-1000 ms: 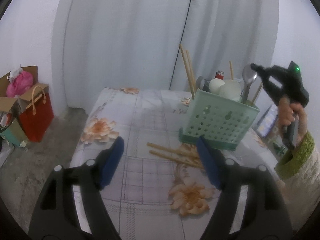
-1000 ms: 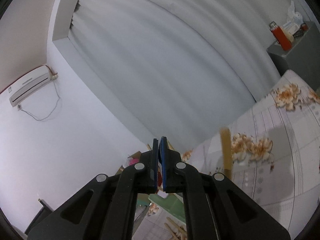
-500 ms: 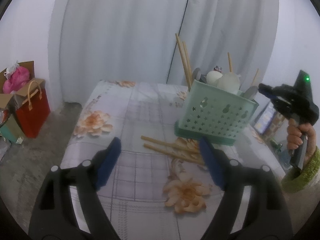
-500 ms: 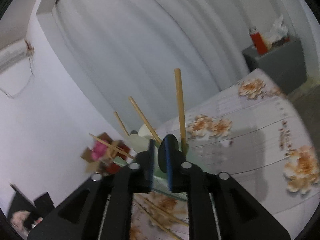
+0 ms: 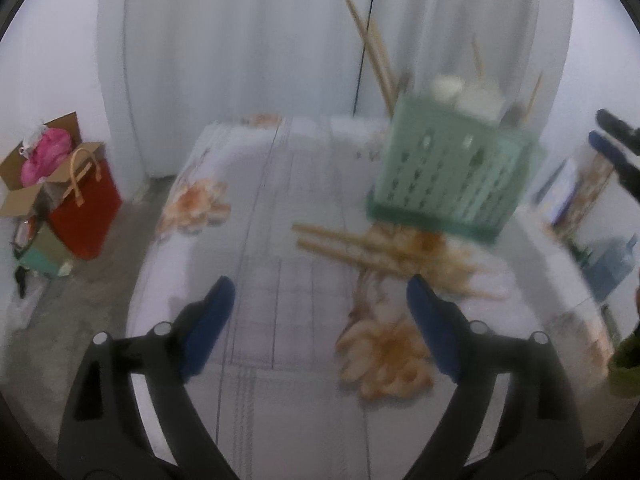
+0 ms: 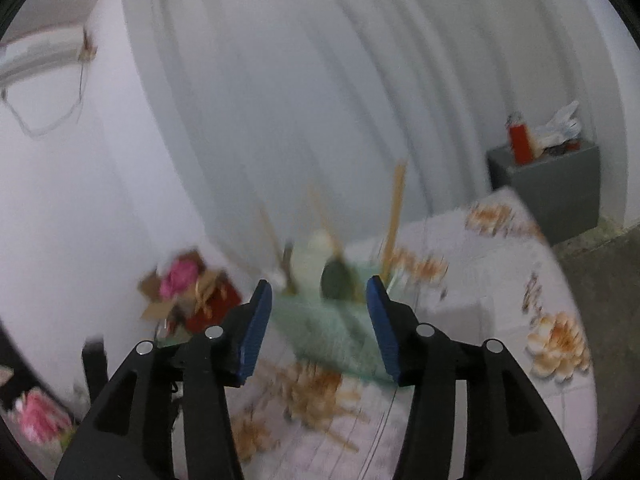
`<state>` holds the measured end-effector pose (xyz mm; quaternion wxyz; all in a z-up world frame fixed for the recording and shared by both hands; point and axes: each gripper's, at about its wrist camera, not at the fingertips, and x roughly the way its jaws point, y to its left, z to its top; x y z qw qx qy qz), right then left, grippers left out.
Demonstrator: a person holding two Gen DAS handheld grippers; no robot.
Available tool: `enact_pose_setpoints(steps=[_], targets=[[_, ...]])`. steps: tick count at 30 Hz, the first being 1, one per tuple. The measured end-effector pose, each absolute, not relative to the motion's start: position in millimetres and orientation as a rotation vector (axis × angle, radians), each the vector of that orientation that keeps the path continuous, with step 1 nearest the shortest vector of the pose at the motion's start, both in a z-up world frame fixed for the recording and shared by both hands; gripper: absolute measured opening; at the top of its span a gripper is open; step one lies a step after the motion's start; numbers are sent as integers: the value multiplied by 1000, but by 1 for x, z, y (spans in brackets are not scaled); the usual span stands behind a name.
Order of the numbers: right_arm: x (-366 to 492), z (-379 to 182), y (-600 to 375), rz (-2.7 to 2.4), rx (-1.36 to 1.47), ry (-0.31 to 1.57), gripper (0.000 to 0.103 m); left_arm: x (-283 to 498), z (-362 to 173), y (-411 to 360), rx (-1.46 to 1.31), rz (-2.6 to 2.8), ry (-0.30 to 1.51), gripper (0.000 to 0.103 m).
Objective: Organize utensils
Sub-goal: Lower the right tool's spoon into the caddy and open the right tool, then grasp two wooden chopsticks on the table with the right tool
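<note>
A mint-green perforated utensil basket [image 5: 452, 184] stands on the flowered tablecloth [image 5: 304, 184], with chopsticks and pale spoons upright in it. Several wooden chopsticks [image 5: 360, 246] lie loose on the cloth in front of it. My left gripper [image 5: 320, 300] hovers just short of those chopsticks, its jaws opening wide with nothing between them. My right gripper [image 6: 318, 292] faces the basket [image 6: 332, 320] from the other side, its jaws opening, nothing held. The right gripper's tips [image 5: 612, 140] also show at the right edge of the left wrist view. Both views are blurred.
A red gift bag [image 5: 86, 204] and an open cardboard box [image 5: 36, 168] sit on the floor left of the table. A grey cabinet [image 6: 548, 184] with a red bottle stands beyond the table's far corner. White curtains hang behind.
The right gripper swung down from the wall toward the basket and its jaws parted from shut. The left gripper tilted down toward the loose chopsticks and widened.
</note>
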<state>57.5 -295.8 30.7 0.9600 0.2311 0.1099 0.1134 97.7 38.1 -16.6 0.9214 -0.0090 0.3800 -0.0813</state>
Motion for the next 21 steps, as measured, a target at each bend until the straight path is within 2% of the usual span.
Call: enact_pose_setpoints(steps=[8,16,21], targets=[[128,-31,-245,289,356,634,51,107,-59,26,59,-31,978,84],[176,-53,-231,280,265,736,51,106,-73,30,38,90,1007,95],[189,-65,-222,290,243,790,51,107,-74,31,14,103,1003,95]])
